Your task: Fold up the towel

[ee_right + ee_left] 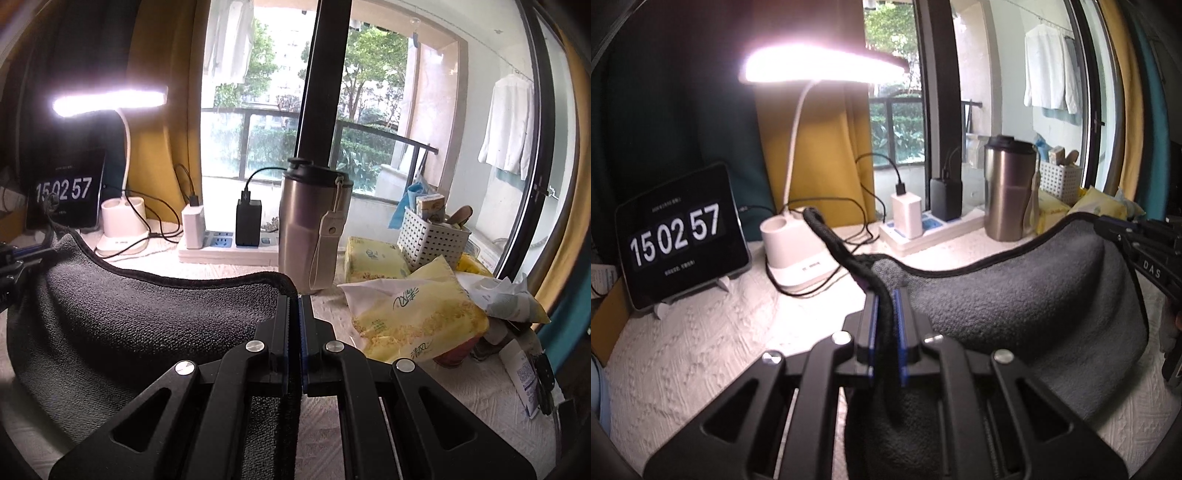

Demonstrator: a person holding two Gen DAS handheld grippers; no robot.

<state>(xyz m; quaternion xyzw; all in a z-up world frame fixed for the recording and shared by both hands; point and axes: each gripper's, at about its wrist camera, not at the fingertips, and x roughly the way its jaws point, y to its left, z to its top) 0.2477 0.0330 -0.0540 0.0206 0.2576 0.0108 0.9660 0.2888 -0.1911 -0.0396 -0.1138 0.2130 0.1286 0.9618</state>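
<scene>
A dark grey towel [1027, 306] with a black hem hangs slack between my two grippers, above the white textured tabletop. My left gripper [885, 295] is shut on one corner of it; the hemmed corner sticks up past the fingertips. My right gripper [294, 301] is shut on the other corner of the towel [147, 317]. In the left wrist view the right gripper [1123, 236] shows at the far right holding the towel edge. In the right wrist view the left gripper [22, 258] shows at the far left edge.
Along the back stand a clock tablet [683, 236], a lit white desk lamp [798, 251], a power strip [229, 251] with chargers and a steel tumbler [314, 225]. Yellow tissue packs [413, 314] and a white basket [432, 236] crowd the right side.
</scene>
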